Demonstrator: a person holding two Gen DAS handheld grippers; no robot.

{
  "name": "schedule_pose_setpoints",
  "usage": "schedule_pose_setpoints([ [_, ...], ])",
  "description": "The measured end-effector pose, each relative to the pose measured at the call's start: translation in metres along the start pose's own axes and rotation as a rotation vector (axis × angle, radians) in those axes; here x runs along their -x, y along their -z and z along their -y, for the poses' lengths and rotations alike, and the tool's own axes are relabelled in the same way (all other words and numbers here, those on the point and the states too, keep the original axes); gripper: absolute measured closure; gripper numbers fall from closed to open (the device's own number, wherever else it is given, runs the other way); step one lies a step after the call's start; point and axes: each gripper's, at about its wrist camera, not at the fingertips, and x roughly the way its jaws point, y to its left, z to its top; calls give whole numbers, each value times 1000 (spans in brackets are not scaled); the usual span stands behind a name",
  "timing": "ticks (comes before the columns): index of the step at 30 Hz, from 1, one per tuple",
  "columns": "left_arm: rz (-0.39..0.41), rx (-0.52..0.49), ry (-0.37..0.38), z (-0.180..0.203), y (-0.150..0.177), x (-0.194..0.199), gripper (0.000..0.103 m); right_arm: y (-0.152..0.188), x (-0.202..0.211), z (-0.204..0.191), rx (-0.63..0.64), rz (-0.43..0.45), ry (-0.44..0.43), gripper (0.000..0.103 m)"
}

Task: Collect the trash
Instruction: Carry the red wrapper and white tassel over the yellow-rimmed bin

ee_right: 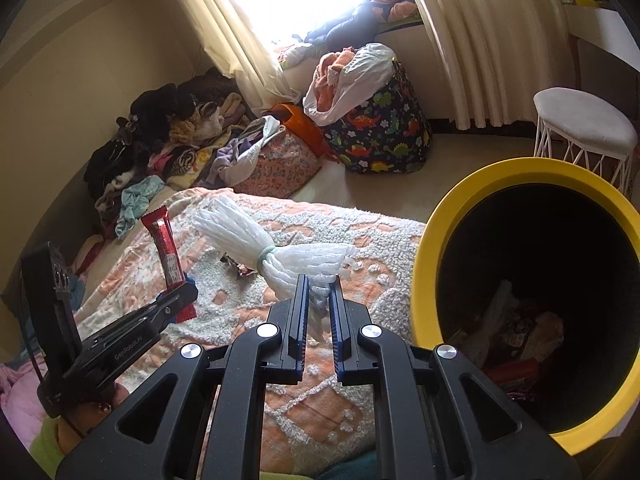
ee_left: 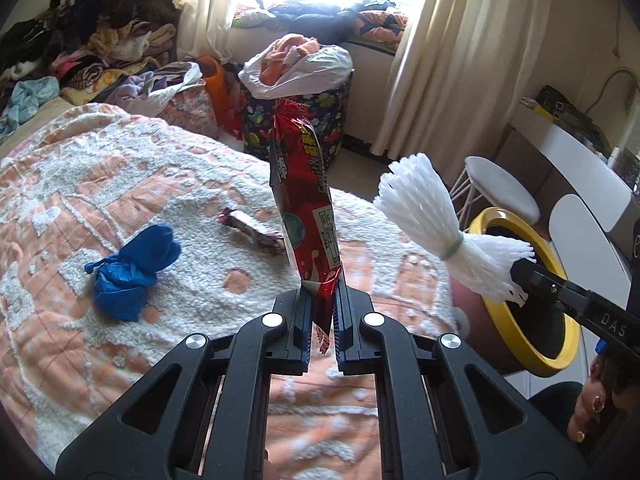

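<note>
My left claw (ee_left: pixel 322 300) is clamped tight on the bottom end of a red snack wrapper (ee_left: pixel 308 196), which stands up almost straight from between the pads, its crimped top edge highest. A short tail of the wrapper hangs down below the pads. My right claw (ee_right: pixel 319 292) is closed nearly all the way on the loose end of a white foam net (ee_right: pixel 276 250), the sort that sleeves fruit, tied round its middle with a pale green band (ee_right: pixel 266 256). The net sticks out ahead and to the left of the pads, fanning wide at its far end.

Both claws hang above the bed (ee_left: pixel 100 184), which is covered by an orange and white tufted blanket. On that blanket, past my left claw, lies a crumpled blue glove (ee_left: pixel 134 266), and beyond it, nearer the wrapper, a small dark candy wrapper (ee_left: pixel 252 228) lies flat.

Just beside the bed on my right stands the trash bin (ee_right: pixel 448 216), black inside with a yellow rim, its mouth tilted toward my right claw. Wrappers and paper scraps (ee_right: pixel 516 328) already lie at its bottom. The foam net is close to the rim but not over the opening.

Farther off, a white stool (ee_right: pixel 584 120) stands behind the bin. A dinosaur-print hamper (ee_right: pixel 380 136) with a stuffed white bag on top sits by the curtain (ee_right: pixel 472 40), and clothes (ee_right: pixel 168 136) are heaped along the wall.
</note>
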Motion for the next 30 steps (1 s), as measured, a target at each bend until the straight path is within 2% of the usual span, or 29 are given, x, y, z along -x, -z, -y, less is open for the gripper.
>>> schedule_pose_setpoints([
  [17, 14, -100, 58, 52, -3, 14, 98, -16, 41, 31, -60, 91, 29, 93],
  [30, 4, -176, 109, 85, 2, 12, 98, -27, 58, 62, -121, 125, 68, 93],
])
